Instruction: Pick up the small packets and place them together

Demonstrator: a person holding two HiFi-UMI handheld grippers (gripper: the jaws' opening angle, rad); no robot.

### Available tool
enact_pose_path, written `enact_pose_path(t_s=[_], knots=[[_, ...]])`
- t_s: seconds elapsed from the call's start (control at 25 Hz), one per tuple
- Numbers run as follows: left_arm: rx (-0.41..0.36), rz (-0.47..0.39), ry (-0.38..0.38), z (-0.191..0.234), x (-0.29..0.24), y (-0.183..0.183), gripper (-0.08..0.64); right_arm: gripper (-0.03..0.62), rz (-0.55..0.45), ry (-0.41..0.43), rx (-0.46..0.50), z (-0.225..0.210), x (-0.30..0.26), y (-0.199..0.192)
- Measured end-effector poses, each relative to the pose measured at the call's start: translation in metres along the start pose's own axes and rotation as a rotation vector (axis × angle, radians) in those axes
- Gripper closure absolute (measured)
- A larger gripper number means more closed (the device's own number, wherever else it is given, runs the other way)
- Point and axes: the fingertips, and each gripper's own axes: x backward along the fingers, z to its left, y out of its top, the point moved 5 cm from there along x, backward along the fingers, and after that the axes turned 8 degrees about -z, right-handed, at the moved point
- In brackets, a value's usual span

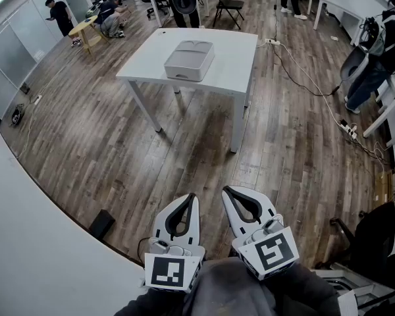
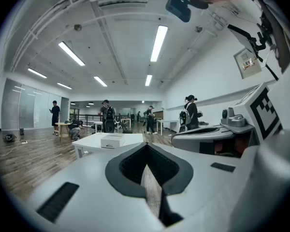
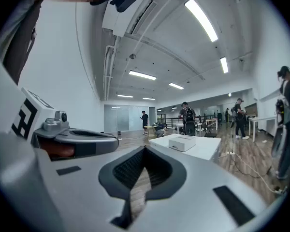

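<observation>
Presently left gripper [image 1: 191,198], right gripper [image 1: 228,192]: fingers [image 2: 130,167] together, empty; box [image 1: 189,60] contents hidden.

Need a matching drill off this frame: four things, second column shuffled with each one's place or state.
Column one:
1. grey box
2. left gripper
3. power strip
4. folding chair

Column two:
A. lying on the floor at the right, on a cable
B. jaws together, nothing between them
C. on the white table
D. standing beyond the table's far edge

Pairs: 1-C, 2-B, 3-A, 4-D
</observation>
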Motion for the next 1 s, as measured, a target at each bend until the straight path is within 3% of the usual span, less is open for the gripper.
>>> enact_pose_path(t_s=[0.68,1.0], knots=[[-0.044,-0.049,0.078,-0.023,-0.034,0.015,0.560,0.589,-0.062,0.024,0.006,-0.041,-0.005,0.013],[-0.009,-0.030,0.129,0.015,-0.053,-0.006,0.560,0.589,-0.030,0.053,-0.008,-0.047,-0.041,-0.006]])
